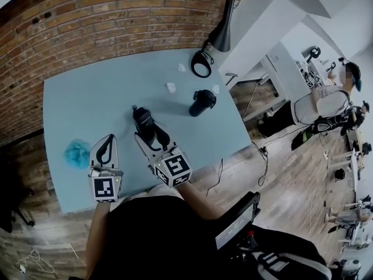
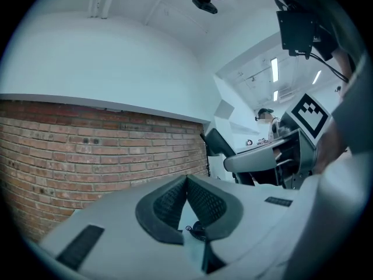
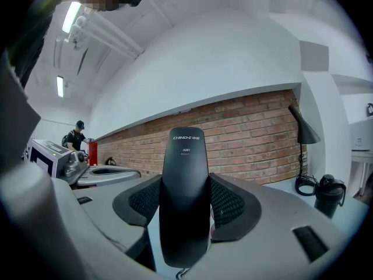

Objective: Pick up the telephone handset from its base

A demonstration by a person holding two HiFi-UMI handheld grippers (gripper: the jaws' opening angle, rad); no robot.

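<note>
Your right gripper (image 1: 152, 137) is pinching the handset (image 3: 183, 197), held above the table (image 1: 76, 98), well apart from the dark stand (image 1: 201, 102), likely its base. Left gripper (image 2: 186, 181) pressed together, empty. Pickup looks done; just hold steady.

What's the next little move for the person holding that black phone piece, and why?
Probably lift the right hand-held gripper a little straight up without loosening it. Its jaws are closed on the black handset, but no view shows whether it is clear of its base. The left hand-held gripper is shut, off to the side.
</note>
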